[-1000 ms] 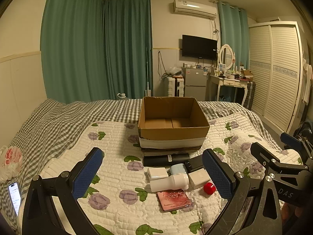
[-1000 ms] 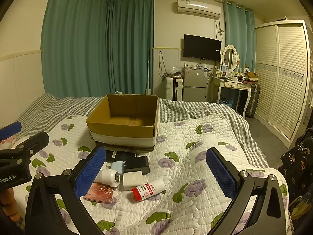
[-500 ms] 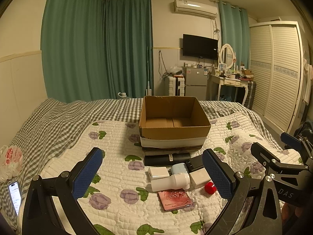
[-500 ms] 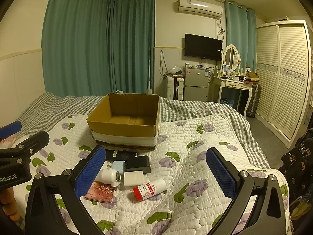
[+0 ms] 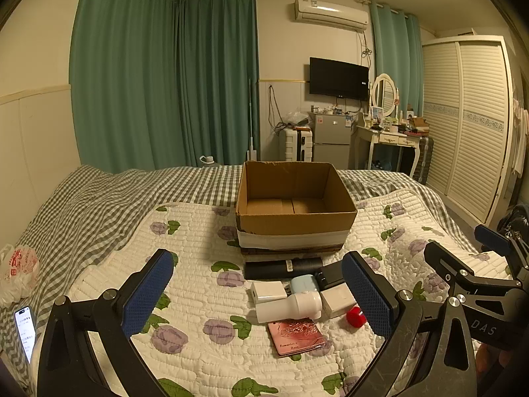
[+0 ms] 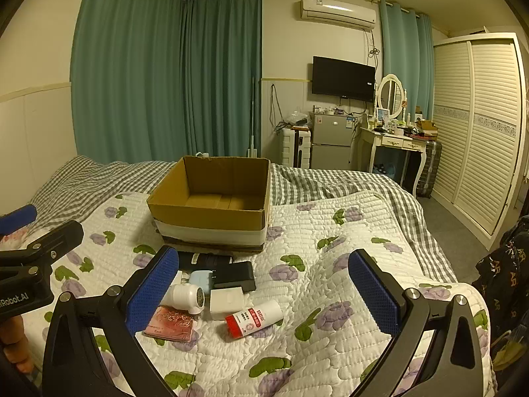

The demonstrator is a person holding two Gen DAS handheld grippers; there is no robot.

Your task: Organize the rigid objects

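An open cardboard box (image 5: pixel 294 218) (image 6: pixel 211 211) with nothing inside stands on the quilted bed. In front of it lies a cluster: a black roll (image 5: pixel 281 268), a black block (image 6: pixel 236 276), a light blue item (image 5: pixel 304 283), white adapters (image 5: pixel 267 291) (image 6: pixel 227 300), a white handheld device (image 5: pixel 289 307) (image 6: pixel 185 296), a pink booklet (image 5: pixel 296 335) (image 6: pixel 170 324) and a white bottle with a red cap (image 6: pixel 254 318) (image 5: pixel 356 317). My left gripper (image 5: pixel 258 294) hovers open above the cluster. My right gripper (image 6: pixel 261 292) is open too, over the bottle. Neither holds anything.
A phone (image 5: pixel 24 334) and a plastic bag (image 5: pixel 20 271) lie at the bed's left edge. The checked blanket (image 5: pixel 99 198) covers the far side. A wardrobe (image 6: pixel 479 125), dressing table (image 6: pixel 393 142) and small fridge (image 6: pixel 330 139) stand beyond the bed.
Both views have drifted slightly; the box and cluster sit a touch lower and further right in the frames. Both grippers stay open and nothing was picked up.
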